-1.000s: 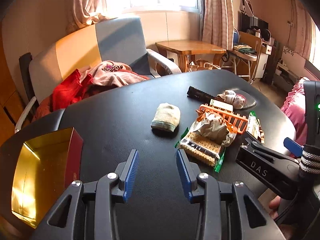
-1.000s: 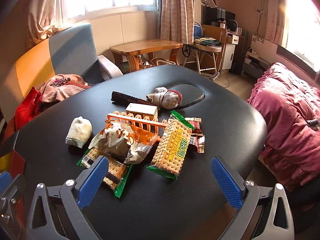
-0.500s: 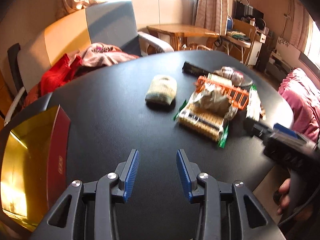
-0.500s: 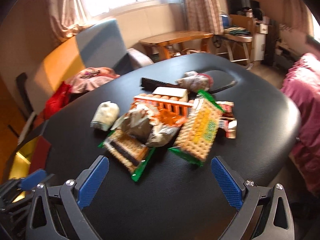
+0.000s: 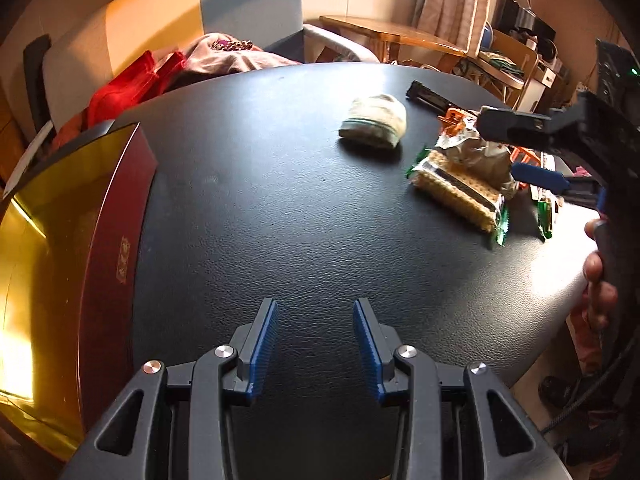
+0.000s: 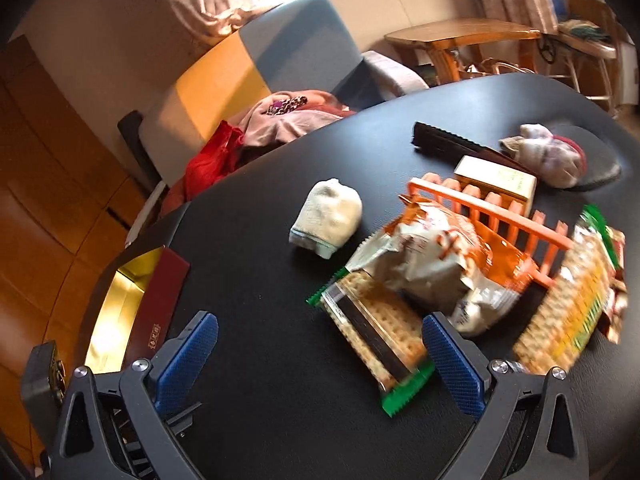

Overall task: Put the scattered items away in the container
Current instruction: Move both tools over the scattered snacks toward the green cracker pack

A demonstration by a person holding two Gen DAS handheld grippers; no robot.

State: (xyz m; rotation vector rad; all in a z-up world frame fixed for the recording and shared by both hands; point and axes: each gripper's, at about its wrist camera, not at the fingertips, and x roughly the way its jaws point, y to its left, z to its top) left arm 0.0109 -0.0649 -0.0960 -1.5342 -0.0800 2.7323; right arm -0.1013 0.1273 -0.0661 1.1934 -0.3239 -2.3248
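Note:
A red box with a gold inside stands open at the table's left edge; it also shows in the right wrist view. A pile lies on the right: a cracker pack with a dark band, a crumpled snack bag, an orange rack, a second cracker pack. A rolled pale sock lies apart, also in the left view. My left gripper is open and empty over bare table. My right gripper is open, low beside the banded cracker pack, which is also in the left view.
The black oval table carries everything. Farther back lie a black comb-like bar, a small cream box and a bundle of socks. An armchair with red and pink clothes stands behind the table.
My right gripper has swung left and dropped closer to the pile, its jaws narrower than before. The left gripper has lowered toward the table and nearer the box.

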